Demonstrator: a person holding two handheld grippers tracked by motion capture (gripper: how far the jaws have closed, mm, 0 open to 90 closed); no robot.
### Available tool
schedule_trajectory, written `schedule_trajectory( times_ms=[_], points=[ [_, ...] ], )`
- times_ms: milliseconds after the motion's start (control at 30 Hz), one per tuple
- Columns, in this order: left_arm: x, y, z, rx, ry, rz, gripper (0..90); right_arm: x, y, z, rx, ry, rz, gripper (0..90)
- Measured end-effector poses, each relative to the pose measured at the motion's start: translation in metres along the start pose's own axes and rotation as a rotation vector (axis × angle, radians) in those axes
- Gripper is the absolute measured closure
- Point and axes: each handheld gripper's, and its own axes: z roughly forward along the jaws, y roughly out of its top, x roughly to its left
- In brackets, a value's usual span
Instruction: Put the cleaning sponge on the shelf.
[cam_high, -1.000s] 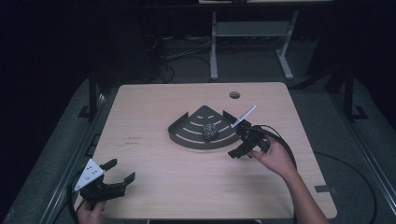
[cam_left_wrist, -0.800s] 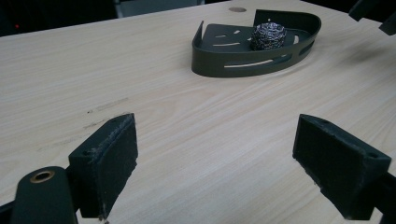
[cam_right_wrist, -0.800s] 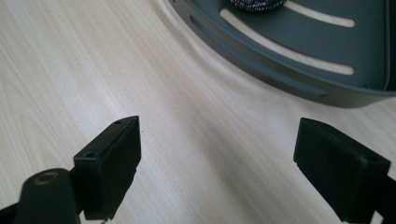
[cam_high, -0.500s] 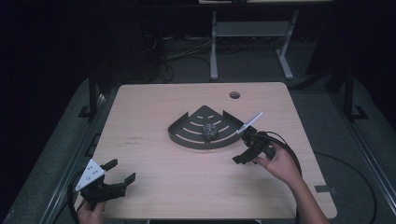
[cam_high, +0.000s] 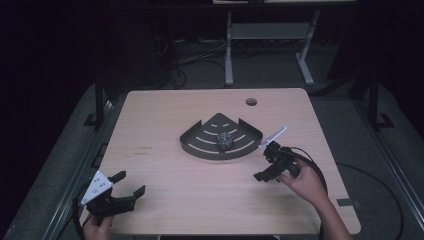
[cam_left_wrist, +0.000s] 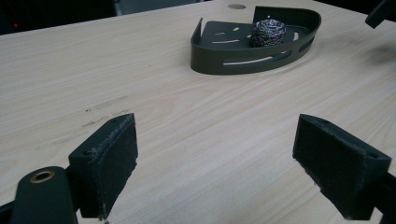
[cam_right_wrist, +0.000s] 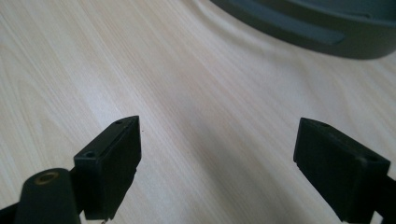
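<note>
Steel-wool ball (cam_high: 224, 140) – inside dark slotted corner tray (cam_high: 200, 146), mid-table.

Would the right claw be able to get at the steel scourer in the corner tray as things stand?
Probably yes: the right claw is open beside the tray, and the scourer lies uncovered; only the low tray wall stands between them.

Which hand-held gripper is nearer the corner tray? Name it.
The right hand-held gripper, just beside the corner tray; the left hand-held gripper sits far off at the table's near edge.
</note>
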Motion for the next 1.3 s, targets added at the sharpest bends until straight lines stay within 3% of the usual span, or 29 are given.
schedule_trajectory(
  times_ms=[967, 1300],
  points=[
    [-0.001, -0.001, 0.000, 0.003, -0.001, 0.001, 13.2, 0.004, -0.046, -0.002, -0.044, -0.003, 0.035, 14.5],
    [-0.002, -0.001, 0.002, 0.008, -0.007, 0.001, 13.2, 0.010, -0.060, -0.006, -0.087, -0.007, 0.044, 14.5]
  ],
)
